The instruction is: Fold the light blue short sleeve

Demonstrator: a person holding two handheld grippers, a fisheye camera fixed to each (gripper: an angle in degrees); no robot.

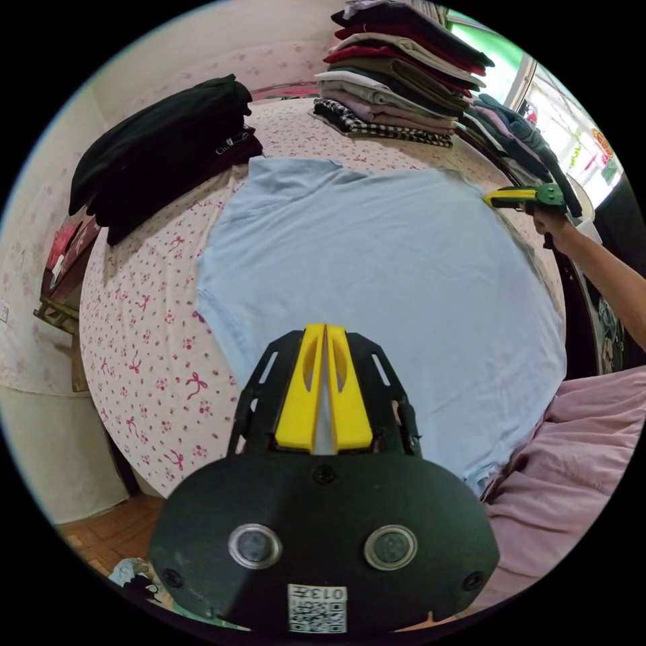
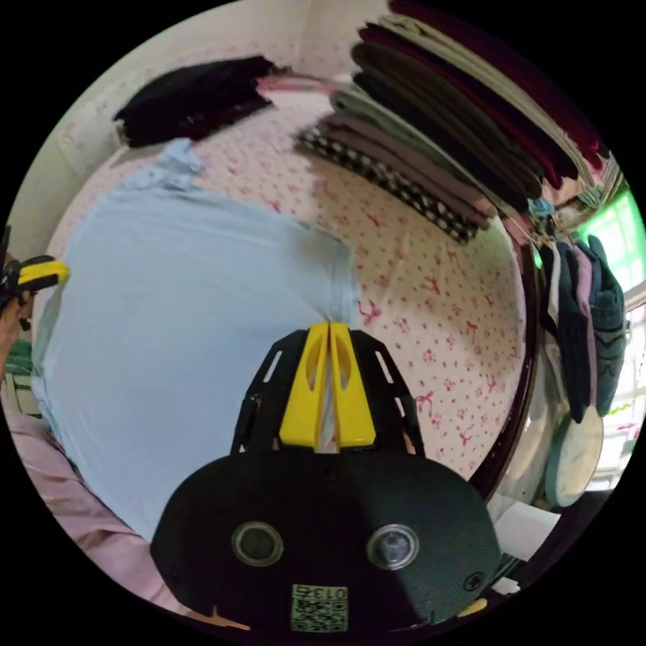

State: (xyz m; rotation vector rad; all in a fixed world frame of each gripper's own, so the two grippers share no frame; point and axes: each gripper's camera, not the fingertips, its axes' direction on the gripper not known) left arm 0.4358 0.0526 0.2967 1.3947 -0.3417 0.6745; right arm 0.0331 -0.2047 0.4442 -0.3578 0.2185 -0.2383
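Bow-print bedsheet [image 1: 145, 350] carries the spread light blue short sleeve [image 1: 377, 282] (dark folded stacks behind); left gripper [image 1: 326, 330] and right gripper [image 2: 329, 328] each pinch its edge

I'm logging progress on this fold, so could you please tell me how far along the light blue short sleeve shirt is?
Done: the light blue short sleeve shirt lies spread flat on the bow-print bed sheet, no fold made. In hand: the left gripper looks shut on a shirt edge, and the right gripper looks shut on the opposite edge. Left: every fold, then perhaps adding it to the tall stack of folded clothes.
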